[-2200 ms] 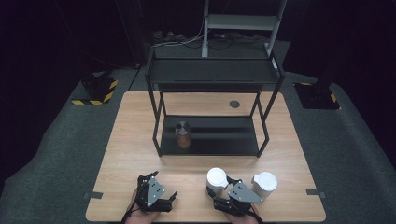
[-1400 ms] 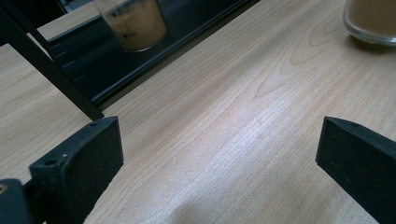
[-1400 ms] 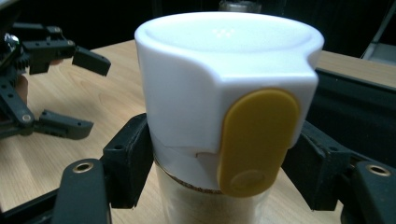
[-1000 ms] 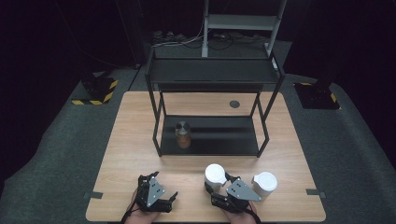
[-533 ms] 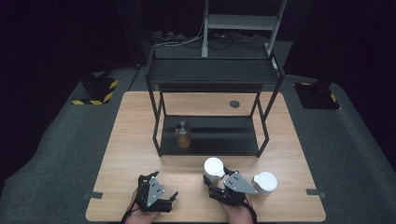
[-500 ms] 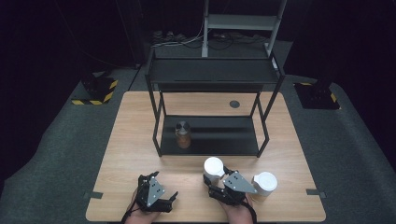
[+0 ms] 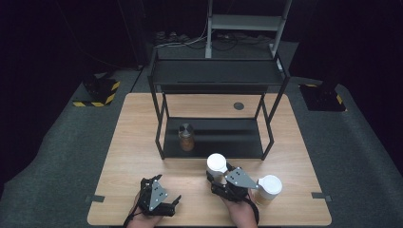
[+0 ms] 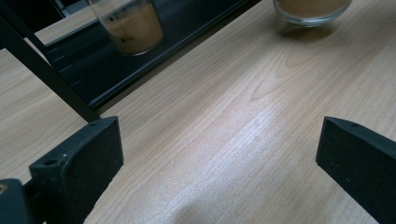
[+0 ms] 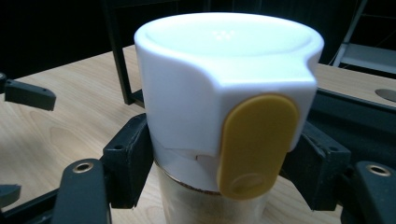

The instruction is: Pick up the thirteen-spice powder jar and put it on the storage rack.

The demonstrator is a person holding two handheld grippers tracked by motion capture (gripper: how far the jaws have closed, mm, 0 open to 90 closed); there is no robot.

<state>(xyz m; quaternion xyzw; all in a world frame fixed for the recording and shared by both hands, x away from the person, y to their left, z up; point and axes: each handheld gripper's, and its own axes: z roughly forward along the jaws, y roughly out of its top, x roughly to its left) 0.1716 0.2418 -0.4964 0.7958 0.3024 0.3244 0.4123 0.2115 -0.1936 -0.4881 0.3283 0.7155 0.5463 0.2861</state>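
My right gripper point(image 7: 217, 176) is shut on a glass jar point(image 7: 216, 163) with a white lid, holding it just in front of the black rack point(image 7: 216, 76). In the right gripper view the jaws press the jar point(image 9: 224, 70) from both sides below its lid, which has a yellow tab point(image 9: 257, 144). A second white-lidded jar point(image 7: 269, 186) stands on the table to the right of that hand. A metal-lidded jar point(image 7: 186, 136) of brown contents stands on the rack's lower shelf. My left gripper point(image 7: 166, 189) rests open near the front edge, with bare wood between its jaws point(image 8: 219, 154).
The wooden table point(image 7: 142, 123) carries the two-level rack at its middle, with thin black legs point(image 7: 160, 137) at the corners. A round grommet point(image 7: 238, 106) sits behind the rack. In the left gripper view the shelf jar point(image 8: 133, 28) and the held jar's base point(image 8: 310, 9) lie ahead.
My right gripper has carried the white-lidded jar away from the front edge toward the rack and slightly left. The left gripper and the other jars have stayed put.
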